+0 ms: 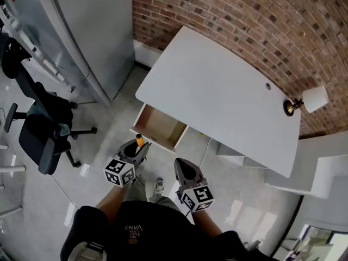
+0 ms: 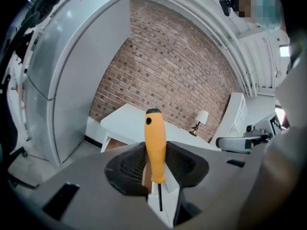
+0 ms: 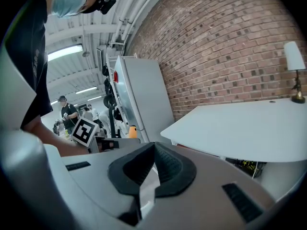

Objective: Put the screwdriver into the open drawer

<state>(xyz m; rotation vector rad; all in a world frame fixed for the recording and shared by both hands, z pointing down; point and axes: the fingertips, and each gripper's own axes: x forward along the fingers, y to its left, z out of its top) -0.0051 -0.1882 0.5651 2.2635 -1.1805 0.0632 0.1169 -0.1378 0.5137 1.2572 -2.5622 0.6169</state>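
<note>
An orange-handled screwdriver [image 2: 155, 147] stands upright between the jaws of my left gripper [image 2: 156, 169], which is shut on it; its dark shaft points down. From the head view its orange tip [image 1: 140, 140] pokes up from the left gripper [image 1: 134, 151], just short of the open wooden drawer [image 1: 159, 126] under the white desk [image 1: 223, 97]. My right gripper [image 1: 186, 170] hangs beside it to the right, shut with nothing between its pads [image 3: 165, 169]. The screwdriver handle [image 3: 132, 131] also shows far off in the right gripper view.
A small lamp [image 1: 307, 101] stands at the desk's far right corner against the brick wall [image 1: 244, 15]. A grey cabinet [image 1: 87, 31] rises left of the desk. A black office chair [image 1: 43, 124] sits on the floor at the left. White shelving [image 1: 321, 173] is at the right.
</note>
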